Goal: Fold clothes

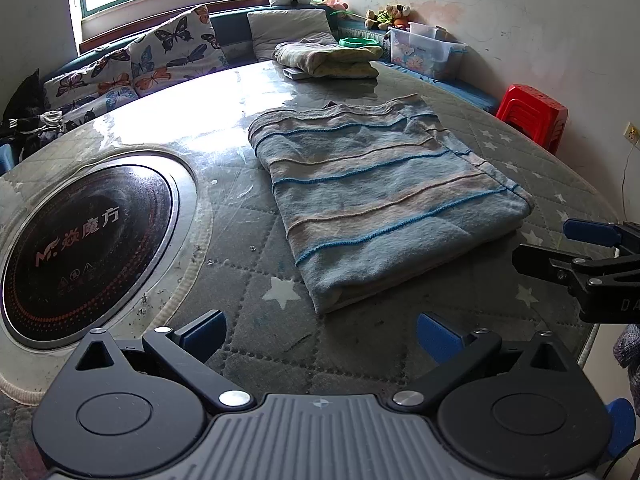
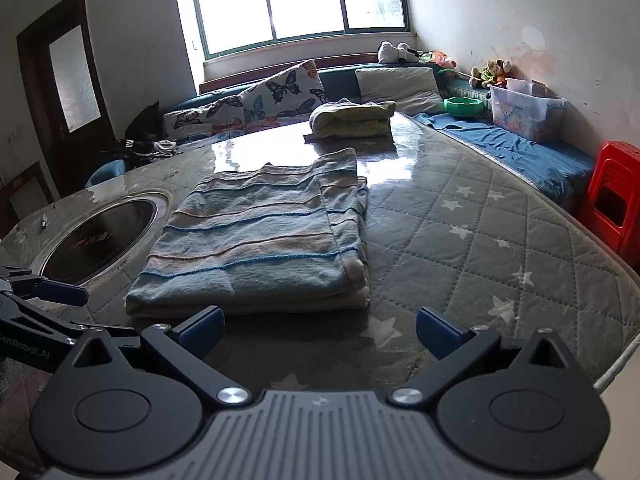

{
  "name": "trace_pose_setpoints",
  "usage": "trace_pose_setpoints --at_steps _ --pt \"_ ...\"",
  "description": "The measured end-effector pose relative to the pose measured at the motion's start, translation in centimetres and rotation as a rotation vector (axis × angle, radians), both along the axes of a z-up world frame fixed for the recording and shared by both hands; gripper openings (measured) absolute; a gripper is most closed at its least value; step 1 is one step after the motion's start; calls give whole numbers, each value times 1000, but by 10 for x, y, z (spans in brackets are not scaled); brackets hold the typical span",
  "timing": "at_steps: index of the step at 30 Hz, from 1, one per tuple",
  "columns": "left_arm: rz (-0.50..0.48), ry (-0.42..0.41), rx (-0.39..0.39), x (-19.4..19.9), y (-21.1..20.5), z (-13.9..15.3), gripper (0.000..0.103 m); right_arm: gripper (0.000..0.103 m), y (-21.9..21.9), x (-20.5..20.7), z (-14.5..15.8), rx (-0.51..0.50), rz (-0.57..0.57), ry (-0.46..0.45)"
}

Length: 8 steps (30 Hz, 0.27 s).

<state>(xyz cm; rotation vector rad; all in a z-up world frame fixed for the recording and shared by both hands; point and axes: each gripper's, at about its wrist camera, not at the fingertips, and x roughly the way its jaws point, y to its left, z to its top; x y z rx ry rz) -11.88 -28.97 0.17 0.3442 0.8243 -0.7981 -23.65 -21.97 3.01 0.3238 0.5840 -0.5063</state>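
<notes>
- The blue-and-beige striped knit garment (image 1: 376, 196) lies folded on the quilted grey counter (image 1: 256, 344).
- Left tool (image 1: 320, 338) and right tool (image 2: 320, 334) hover wide open, empty.
- Likely next: another fold or setting it aside.

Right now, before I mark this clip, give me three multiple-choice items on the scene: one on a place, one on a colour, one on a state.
1. Where does the round black induction hob sit relative to the folded blue-and-beige striped garment, seen from the left wrist?
A. To its left
B. On top of it
C. Beyond it, by the window

2. What colour is the plastic stool by the wall?
A. Green
B. Red
C. White

3. How do the left gripper and right gripper stand?
A. Both shut on the garment
B. One open, one shut
C. Both open, holding nothing

Answers: 1 A, the hob is set into the quilted star-patterned table cover left of the garment. 2 B, the stool is bright red. 3 C, each pair of blue-tipped fingers is spread wide, short of the cloth.
</notes>
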Motion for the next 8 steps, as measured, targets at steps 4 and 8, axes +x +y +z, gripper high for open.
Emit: trace_pose_setpoints --at_steps 4,8 --pt "-1 1 -1 0 -1 -1 103 103 0 1 -1 -2 3 9" --pt "-5 7 -4 1 -1 -1 103 103 0 3 -1 -6 4 20"
